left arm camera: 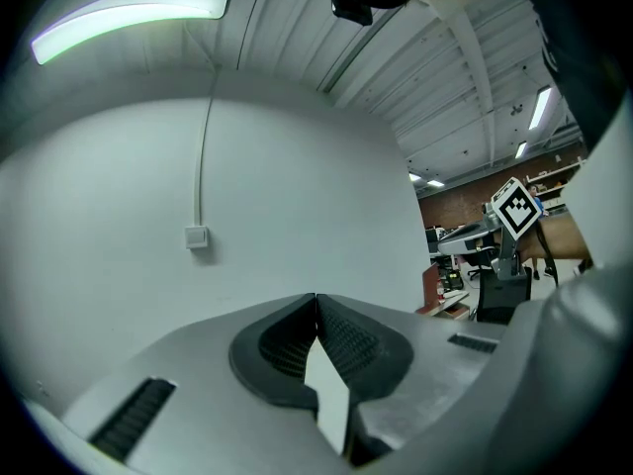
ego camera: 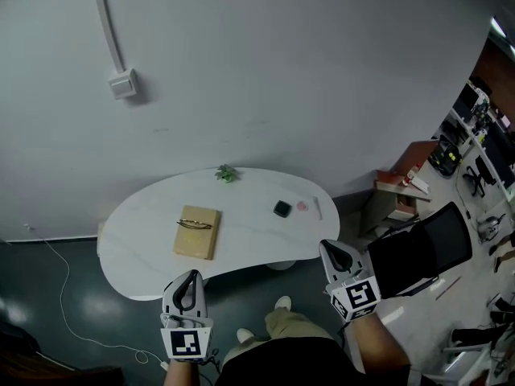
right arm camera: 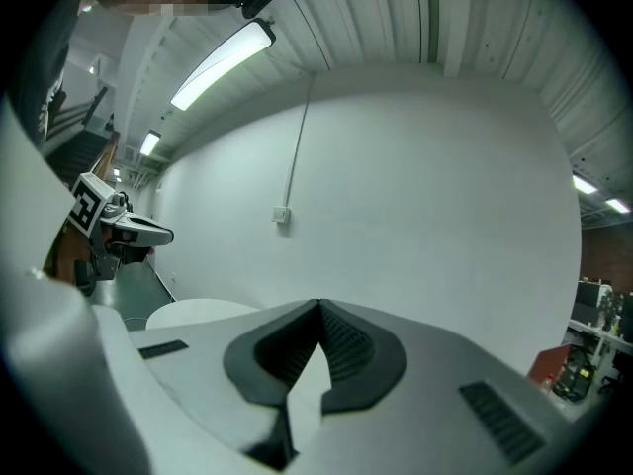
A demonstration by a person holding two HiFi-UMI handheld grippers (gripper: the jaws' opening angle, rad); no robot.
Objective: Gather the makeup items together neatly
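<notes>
You held both grippers low in front of your body, short of the near edge of the table (ego camera: pixel 137 215) and touching nothing on it. Your left gripper (ego camera: pixel 191 275) pointed toward the table's near edge. In the left gripper view its jaws (left arm camera: pixel 316 300) met at the tips with nothing between them. Your right gripper (ego camera: pixel 327 246) hung off the table's right end, beside the black chair (ego camera: pixel 422 248). Its jaws (right arm camera: pixel 318 307) were also pressed together and empty.

The makeup items lay spread over the white tabletop, well apart from both grippers. A tan box (ego camera: pixel 198 240) sat left of the middle with a thin gold item (ego camera: pixel 195 224) lying across its top; what that item was could not be made out. Toward the right end lay three items near one another: a small black compact (ego camera: pixel 282 209), a pink round piece (ego camera: pixel 302 206) just beside it, and a pale stick (ego camera: pixel 317 209) to the right of that. A green sprig (ego camera: pixel 226 173) rested at the far edge, by the wall.
</notes>
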